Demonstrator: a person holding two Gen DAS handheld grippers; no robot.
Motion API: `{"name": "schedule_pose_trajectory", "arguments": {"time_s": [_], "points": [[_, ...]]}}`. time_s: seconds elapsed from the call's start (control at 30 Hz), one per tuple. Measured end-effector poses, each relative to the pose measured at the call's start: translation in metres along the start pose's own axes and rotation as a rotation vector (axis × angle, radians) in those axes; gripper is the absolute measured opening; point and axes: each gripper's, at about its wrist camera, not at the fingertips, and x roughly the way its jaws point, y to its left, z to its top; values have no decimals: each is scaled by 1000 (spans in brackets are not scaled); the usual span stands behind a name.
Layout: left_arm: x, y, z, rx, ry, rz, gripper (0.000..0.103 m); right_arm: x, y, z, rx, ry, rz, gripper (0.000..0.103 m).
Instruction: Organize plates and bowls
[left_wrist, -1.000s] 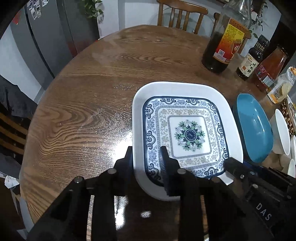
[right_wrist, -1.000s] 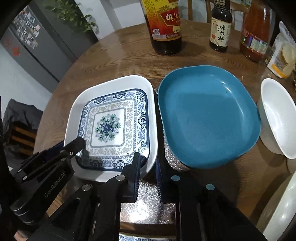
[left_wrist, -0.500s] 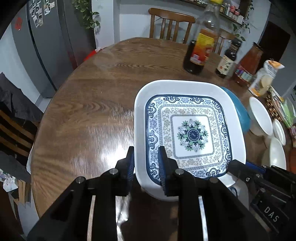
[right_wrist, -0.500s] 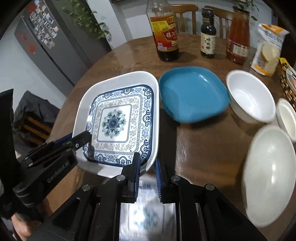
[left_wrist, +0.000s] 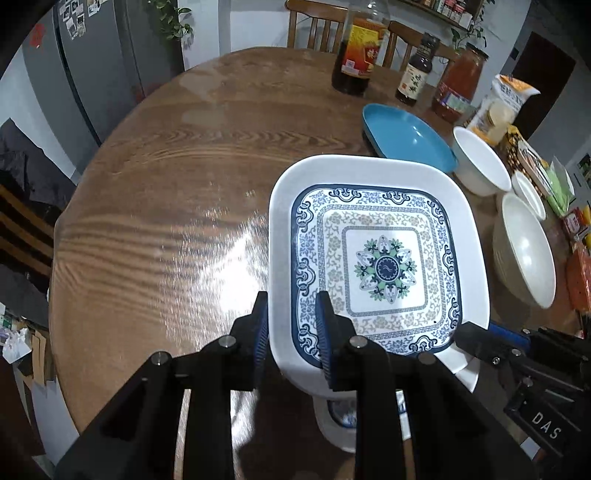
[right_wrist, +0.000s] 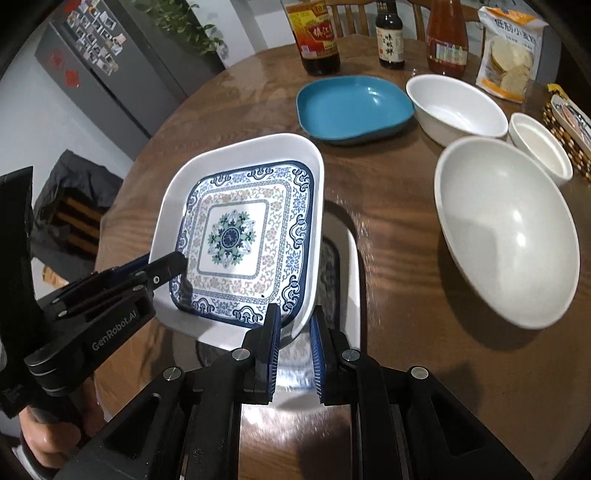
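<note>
Both grippers point steeply down over the round wooden table (left_wrist: 177, 192), each clamped on the near rim of the patterned square plate (left_wrist: 376, 258): the left gripper (left_wrist: 291, 332) pinches its left near corner, the right gripper (right_wrist: 293, 343) its right near edge. The plate is held tilted above the tabletop, over a second patterned plate (right_wrist: 343, 266) that shows beneath it. A hand (right_wrist: 48, 435) grips the left tool's handle. Farther back sit a blue plate (right_wrist: 354, 107), a big white bowl (right_wrist: 506, 229) and two smaller white bowls.
</note>
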Motion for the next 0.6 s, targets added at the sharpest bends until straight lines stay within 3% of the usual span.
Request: {"name": "schedule_pose_trajectory", "arguments": {"time_s": [0.6], "points": [[-13,-13,-34,22,38,31,22,8,-13,-21,-20,104,47,19]]}}
